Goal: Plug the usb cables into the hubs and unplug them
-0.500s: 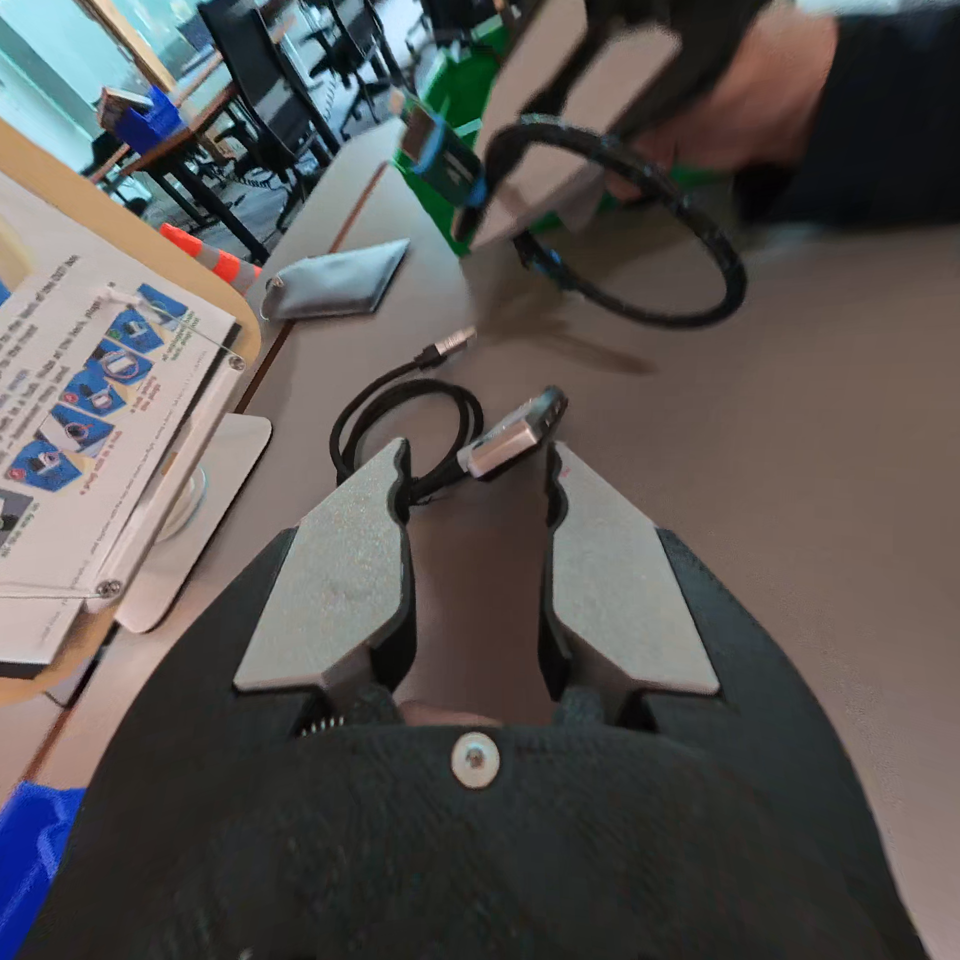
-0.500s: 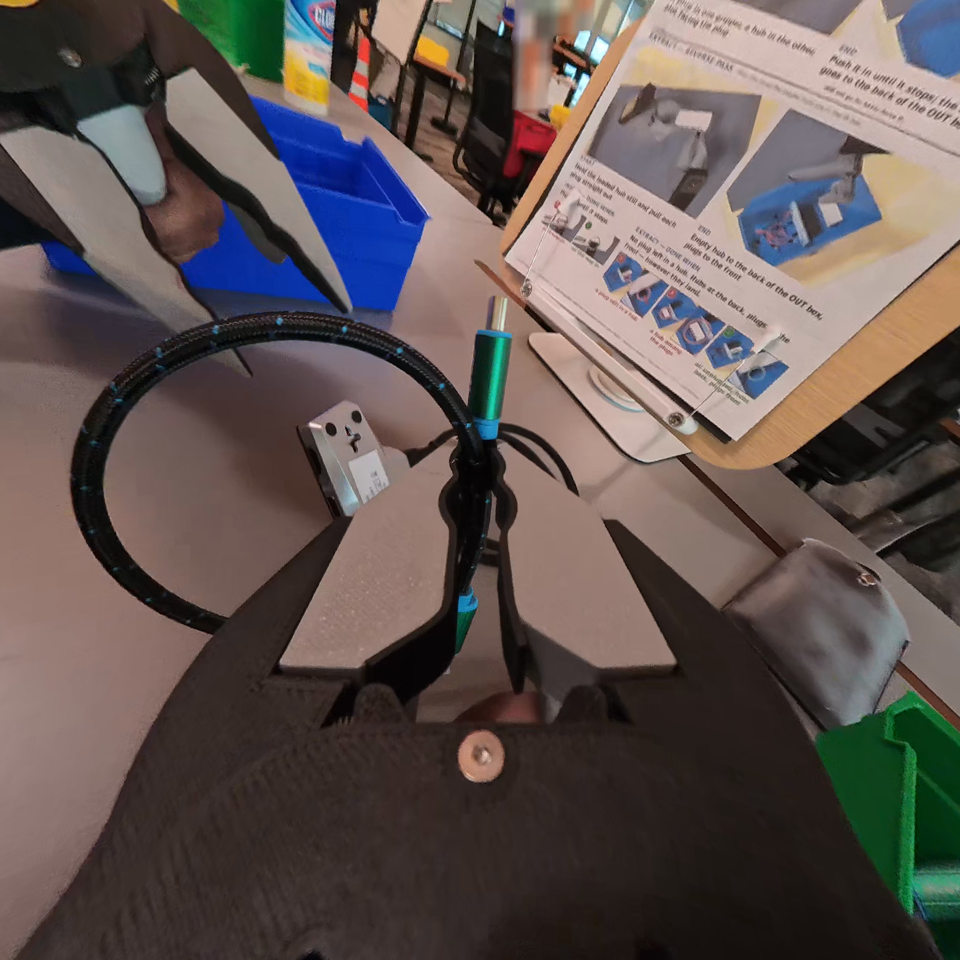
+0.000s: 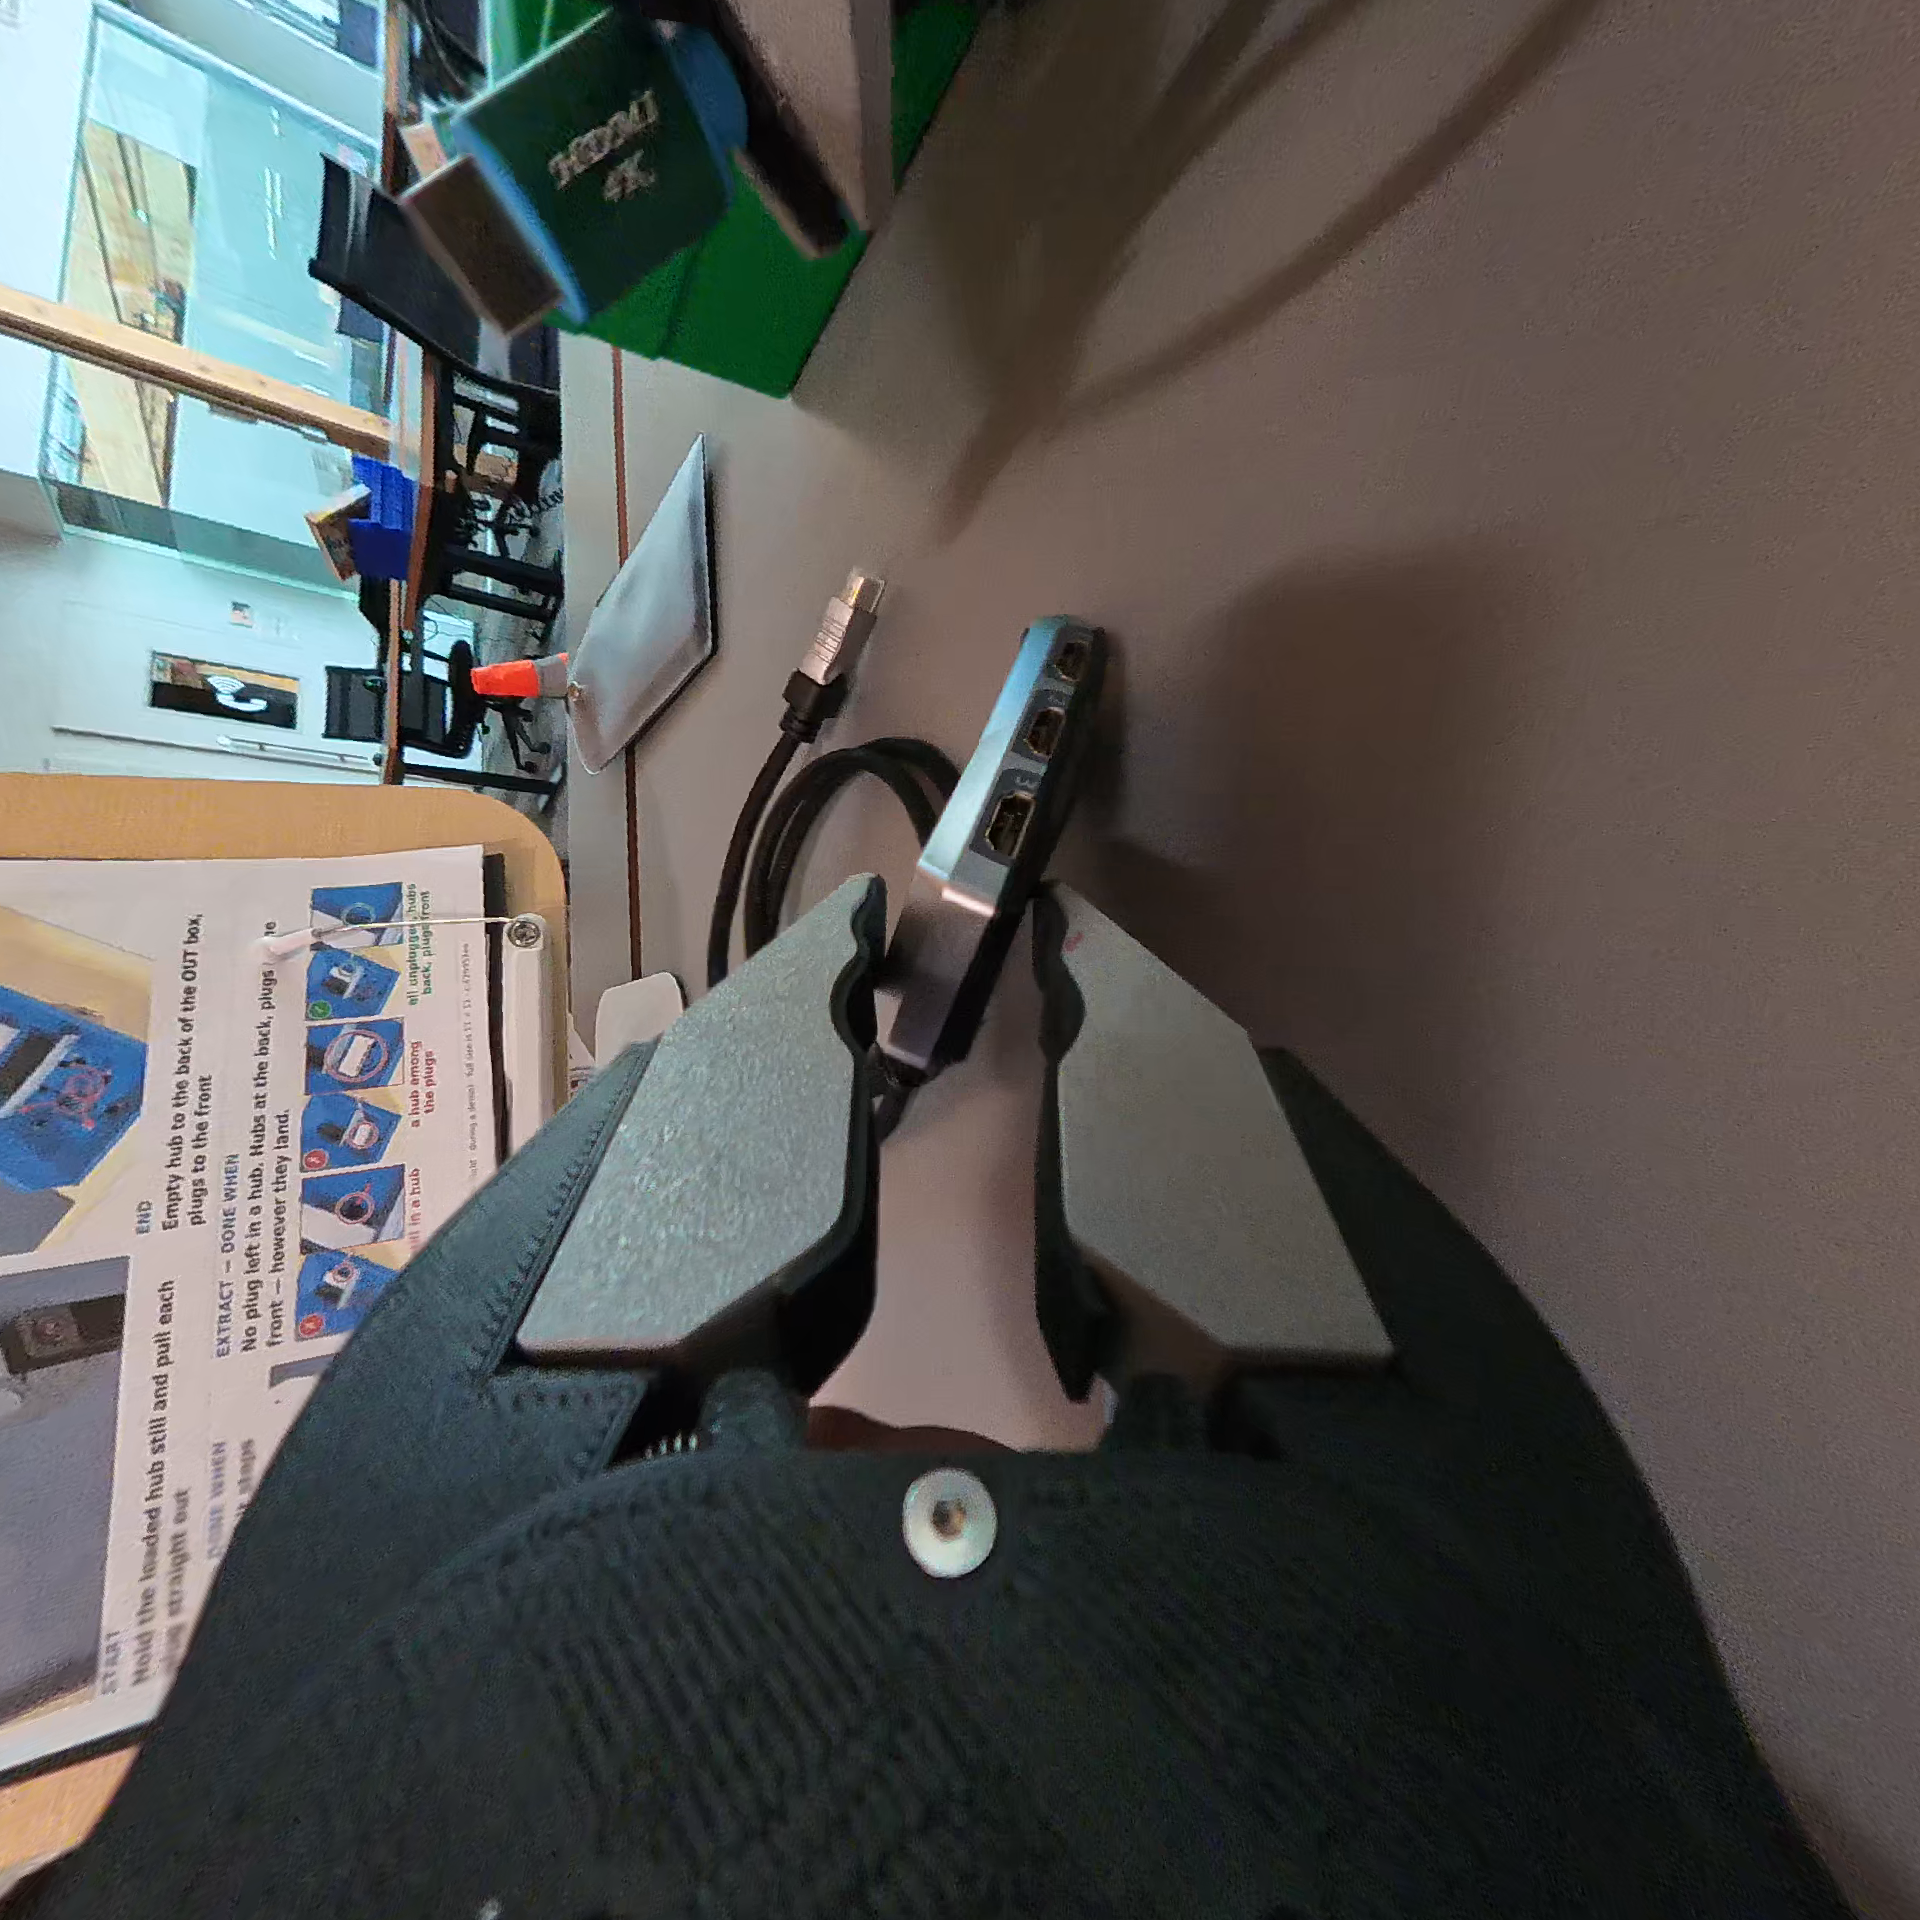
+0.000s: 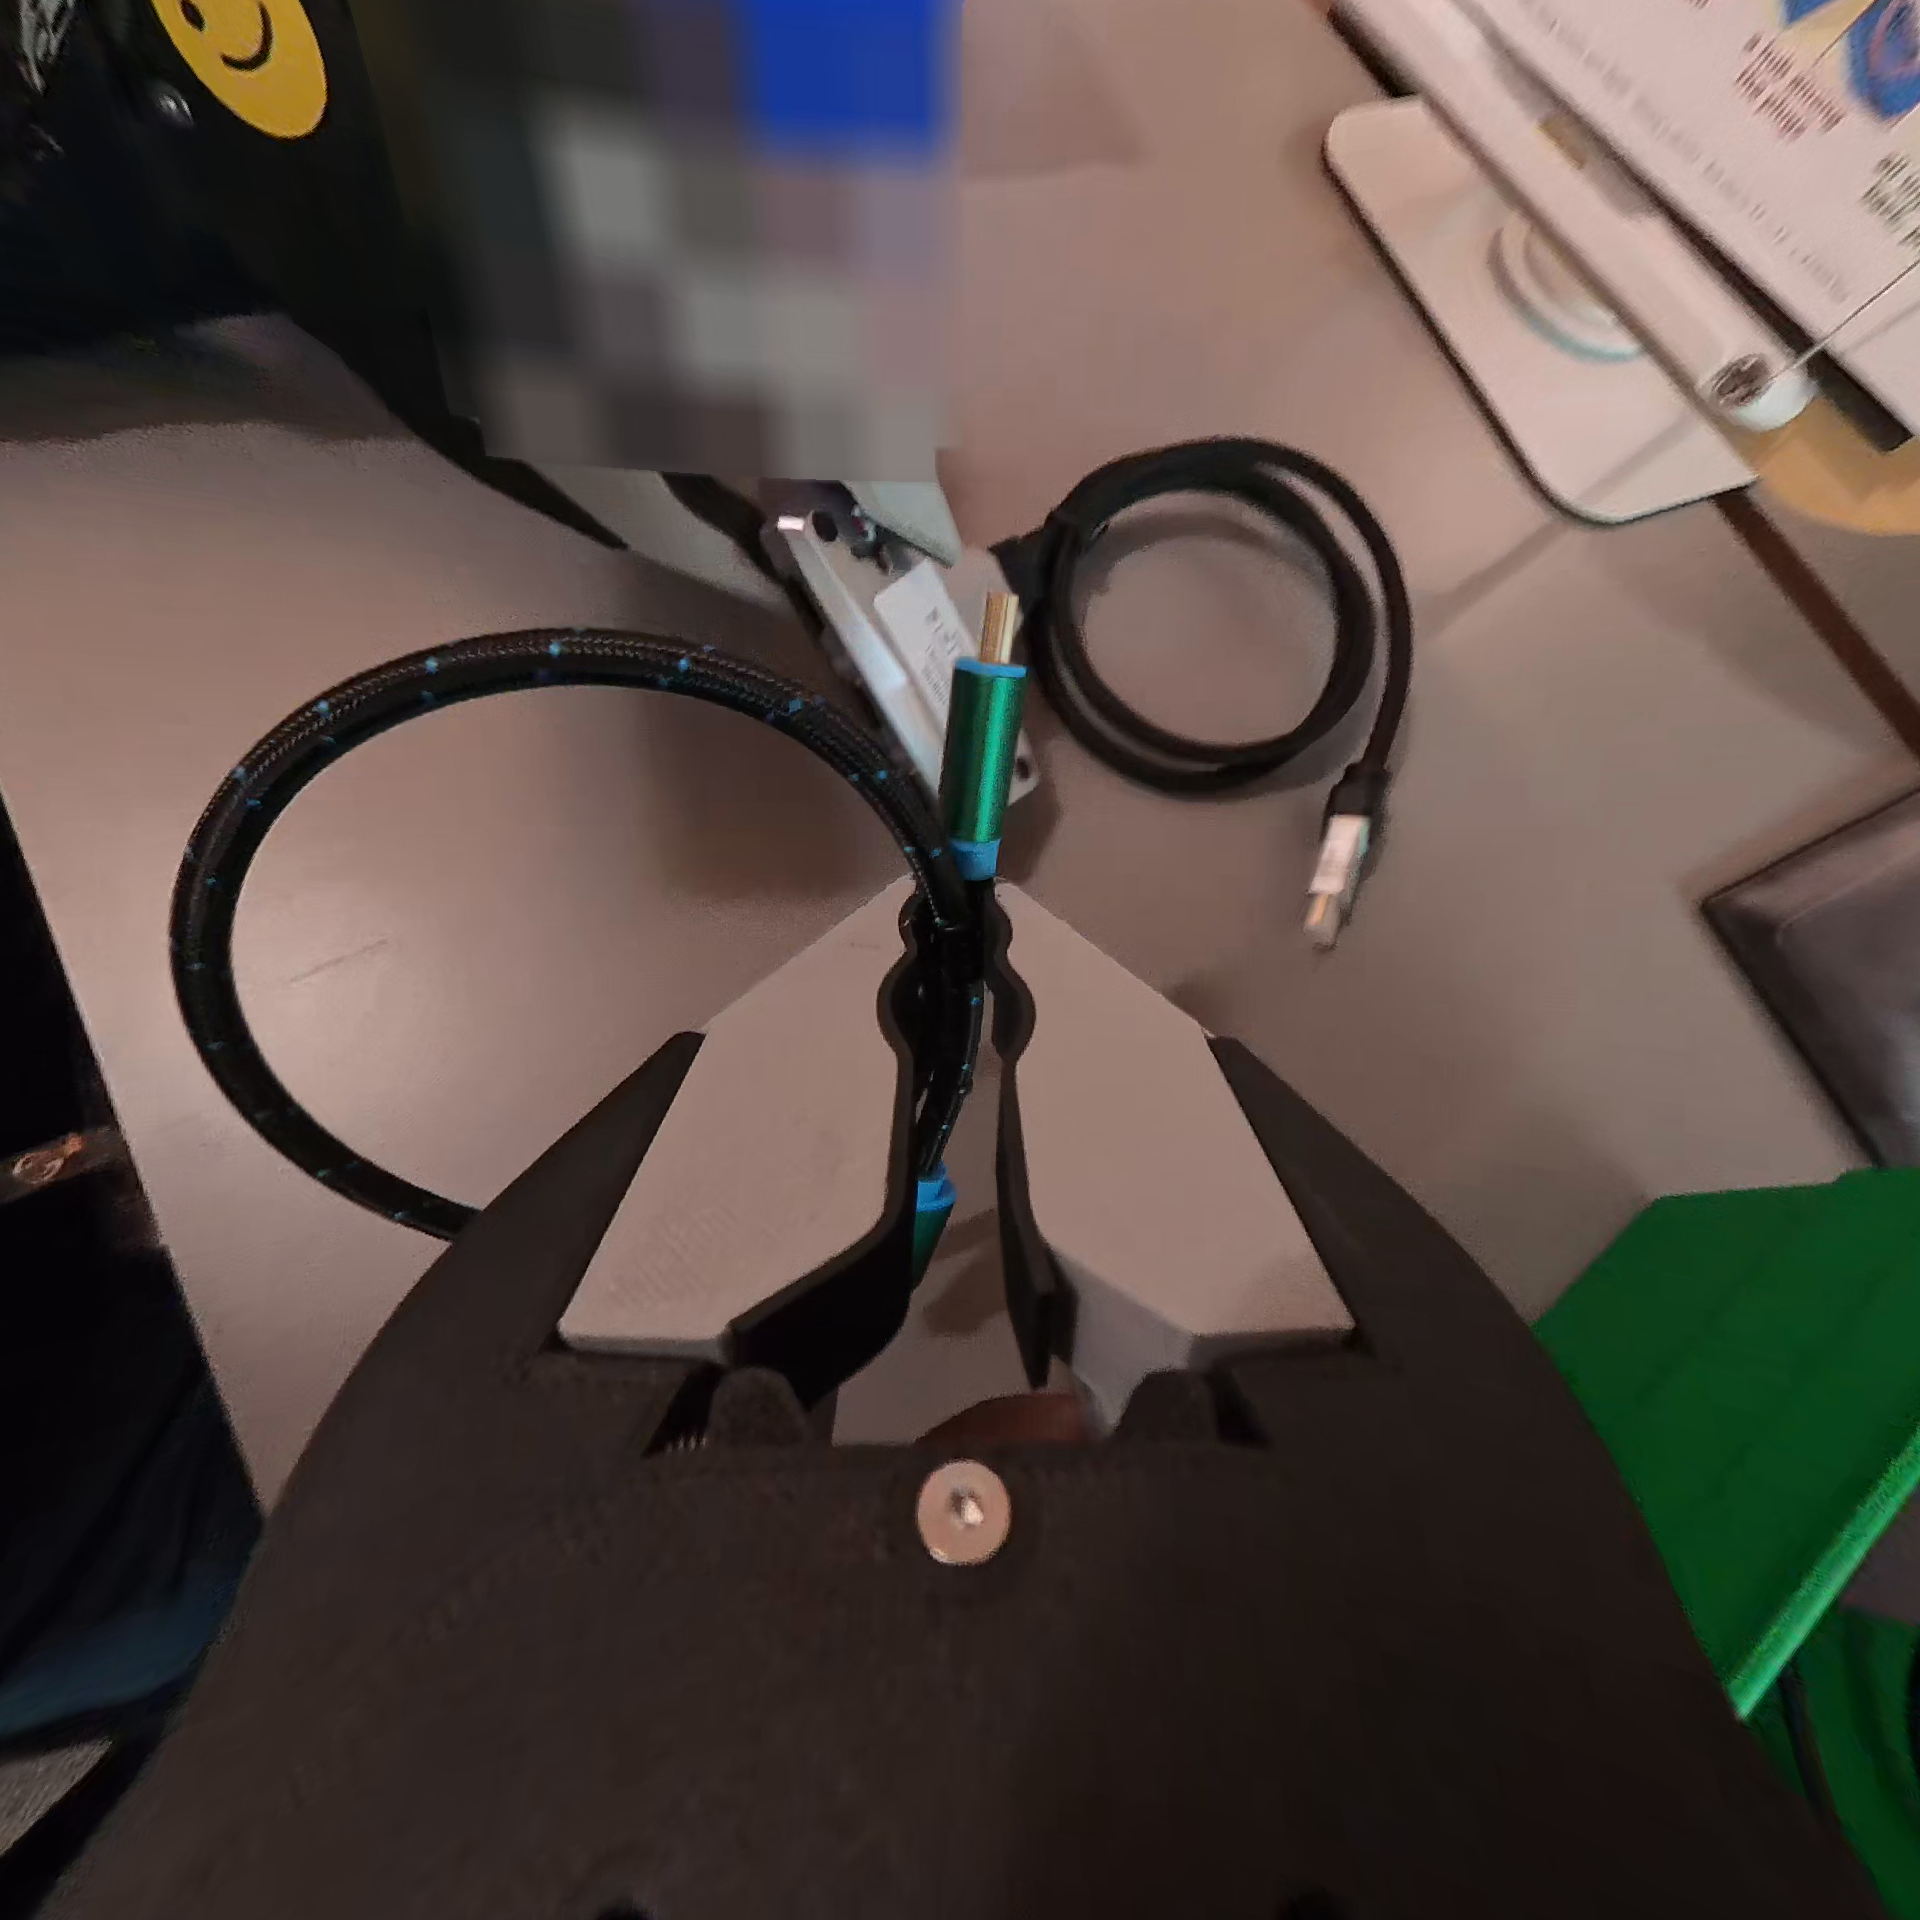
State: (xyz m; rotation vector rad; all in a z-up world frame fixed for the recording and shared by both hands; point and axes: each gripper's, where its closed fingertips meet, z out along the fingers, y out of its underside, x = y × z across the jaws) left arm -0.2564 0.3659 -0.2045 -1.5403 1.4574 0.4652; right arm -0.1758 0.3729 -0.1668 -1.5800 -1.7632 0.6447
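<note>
Grey tabletop (image 3: 1455,520), office chairs beyond. Left gripper (image 3: 961,920): jaws narrowly apart around grey port hub (image 3: 1003,831). Right gripper (image 4: 961,904): clamped on braided cable (image 4: 343,717), green plug (image 4: 982,758) above hub. Black coiled cable (image 4: 1226,613) beside hub.

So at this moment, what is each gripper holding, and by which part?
Right gripper: shut on the braided HDMI cable, pinched just behind its green plug. Left gripper: open, its fingers either side of the grey hub's near end, not clamped.

Two cables: one braided cable (image 4: 436,831) with a green plug (image 4: 982,748), one plain black cable (image 4: 1226,623). One grey hub (image 3: 1003,831). One grey pouch (image 3: 655,623). One instruction sheet (image 3: 208,1195). One green bin (image 4: 1745,1403).
</note>
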